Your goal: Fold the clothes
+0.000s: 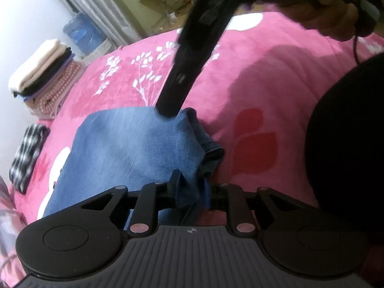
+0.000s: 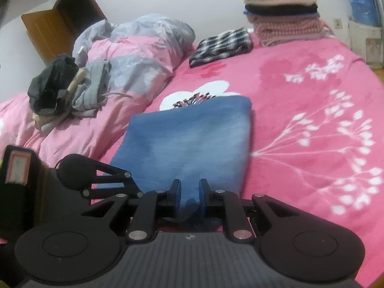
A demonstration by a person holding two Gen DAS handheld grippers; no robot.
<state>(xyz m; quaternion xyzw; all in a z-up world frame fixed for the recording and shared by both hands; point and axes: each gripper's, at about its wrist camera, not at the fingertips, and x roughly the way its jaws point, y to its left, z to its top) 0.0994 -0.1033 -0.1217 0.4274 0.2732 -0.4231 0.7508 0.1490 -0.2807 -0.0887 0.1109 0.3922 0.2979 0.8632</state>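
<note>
Folded blue jeans [image 1: 124, 148] lie on the pink flowered bed cover [image 1: 264, 72]. My left gripper [image 1: 190, 188] is shut on a bunched fold at the near right edge of the jeans. My right gripper [image 1: 168, 111] reaches down from above, with its tip on the far right corner, which stands slightly raised. In the right wrist view the jeans [image 2: 192, 139] stretch away from my right gripper [image 2: 190, 192], whose narrow gap is filled with denim. The left gripper's black body [image 2: 74, 175] shows beside it at the left.
A stack of folded clothes [image 2: 280, 2] stands at the far corner of the bed, a folded checked garment [image 2: 220, 45] next to it. A rumpled duvet [image 2: 134, 55] and a heap of dark clothes [image 2: 55, 84] lie on the left. A person's hand [image 1: 336, 16] holds the right gripper.
</note>
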